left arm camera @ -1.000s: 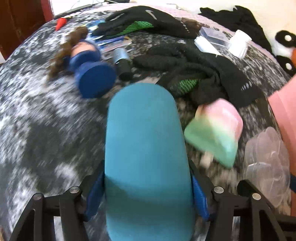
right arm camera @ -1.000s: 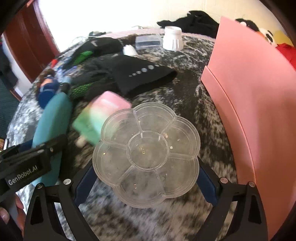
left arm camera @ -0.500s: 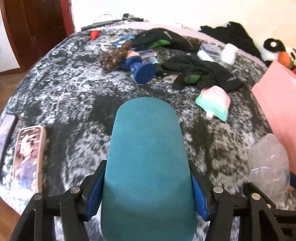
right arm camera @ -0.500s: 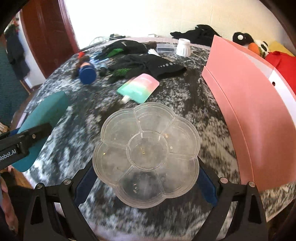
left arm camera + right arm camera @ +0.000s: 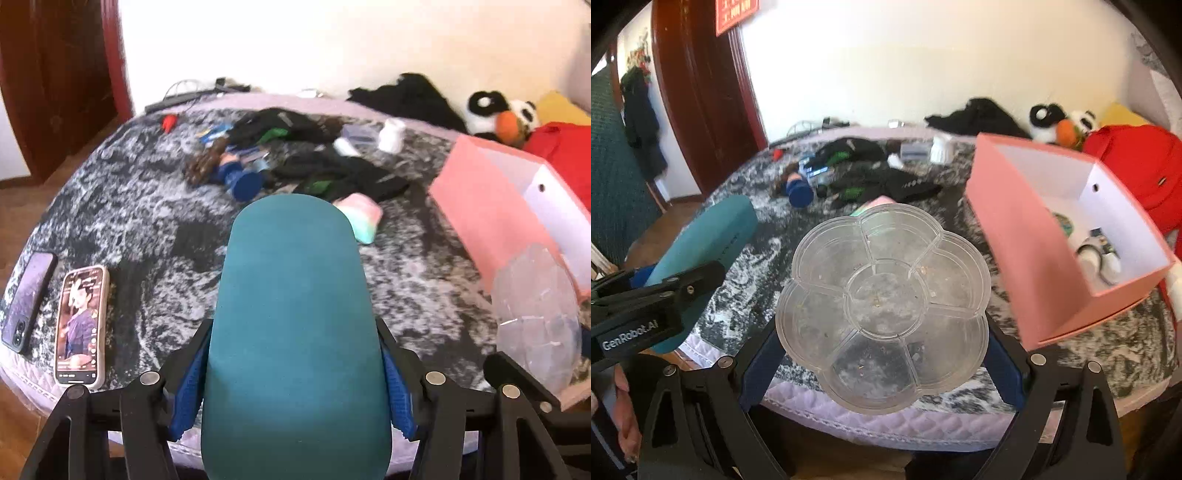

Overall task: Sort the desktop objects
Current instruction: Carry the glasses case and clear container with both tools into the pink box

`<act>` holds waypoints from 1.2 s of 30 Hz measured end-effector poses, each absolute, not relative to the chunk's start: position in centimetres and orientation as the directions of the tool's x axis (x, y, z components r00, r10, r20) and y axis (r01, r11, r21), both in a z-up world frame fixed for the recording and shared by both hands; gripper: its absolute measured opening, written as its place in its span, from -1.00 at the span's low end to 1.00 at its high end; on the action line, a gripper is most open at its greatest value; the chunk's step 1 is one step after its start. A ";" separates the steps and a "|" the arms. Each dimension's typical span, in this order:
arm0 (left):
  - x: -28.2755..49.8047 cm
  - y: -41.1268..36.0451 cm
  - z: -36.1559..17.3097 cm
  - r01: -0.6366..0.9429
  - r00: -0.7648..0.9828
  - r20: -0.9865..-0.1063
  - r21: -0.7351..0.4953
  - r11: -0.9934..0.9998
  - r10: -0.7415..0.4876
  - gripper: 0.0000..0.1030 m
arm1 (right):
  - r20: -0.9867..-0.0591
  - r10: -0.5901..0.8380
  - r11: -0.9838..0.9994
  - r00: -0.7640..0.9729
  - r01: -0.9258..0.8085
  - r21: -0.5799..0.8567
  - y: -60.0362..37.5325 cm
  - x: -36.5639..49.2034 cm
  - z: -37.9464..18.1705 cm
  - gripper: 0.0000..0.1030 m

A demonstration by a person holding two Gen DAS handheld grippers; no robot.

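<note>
My left gripper [image 5: 295, 391] is shut on a teal oblong case [image 5: 295, 325], held up over the near edge of the bed; the case also shows in the right wrist view [image 5: 709, 243]. My right gripper [image 5: 882, 354] is shut on a clear flower-shaped compartment tray [image 5: 882, 295], held above the bed's near edge; the tray shows at the right of the left wrist view [image 5: 535, 321]. A pink open box [image 5: 1027, 236] with small items inside lies to the right of it. A pastel pink-green pouch [image 5: 362, 216] lies mid-bed.
Two phones [image 5: 79, 325] lie at the bed's near left corner. A blue dumbbell-like toy [image 5: 240, 181], black socks [image 5: 343, 177], a white jar [image 5: 391, 134] and small clutter sit further back. Plush toys [image 5: 1060, 123] and a red bag [image 5: 1137, 166] are far right.
Both grippers have pulled back and up from the bed with their objects still held. The far wall, the phones and the inside of the pink box have come into view.
</note>
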State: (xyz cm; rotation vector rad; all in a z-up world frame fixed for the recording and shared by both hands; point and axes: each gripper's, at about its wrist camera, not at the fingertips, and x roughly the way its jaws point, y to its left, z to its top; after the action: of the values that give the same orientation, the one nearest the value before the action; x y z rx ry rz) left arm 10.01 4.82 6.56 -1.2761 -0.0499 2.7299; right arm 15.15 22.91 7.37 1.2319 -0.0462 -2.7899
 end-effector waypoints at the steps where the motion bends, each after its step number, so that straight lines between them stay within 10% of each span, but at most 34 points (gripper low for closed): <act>1: 10.3 5.3 6.9 -0.112 -0.636 -0.759 -0.086 -0.990 0.138 0.32 | -0.730 -0.092 -0.996 -0.677 0.068 0.063 23.3 15.6 7.8 0.89; 21: 6.6 31.8 15.5 -0.521 -0.606 -0.677 -0.058 -0.852 0.417 0.32 | -0.601 0.208 -0.943 -0.772 -0.322 0.087 47.3 18.1 16.6 0.89; 36: -6.1 37.3 15.7 -0.593 -0.517 -0.645 -0.203 -0.779 0.562 0.41 | -0.710 0.190 -0.930 -0.678 -0.357 0.092 55.1 3.6 10.8 0.91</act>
State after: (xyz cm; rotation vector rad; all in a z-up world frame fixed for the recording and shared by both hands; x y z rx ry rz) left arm -6.09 37.26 15.74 -0.9474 0.0559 2.2758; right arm 3.57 55.11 10.79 1.2966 -0.3907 -3.1661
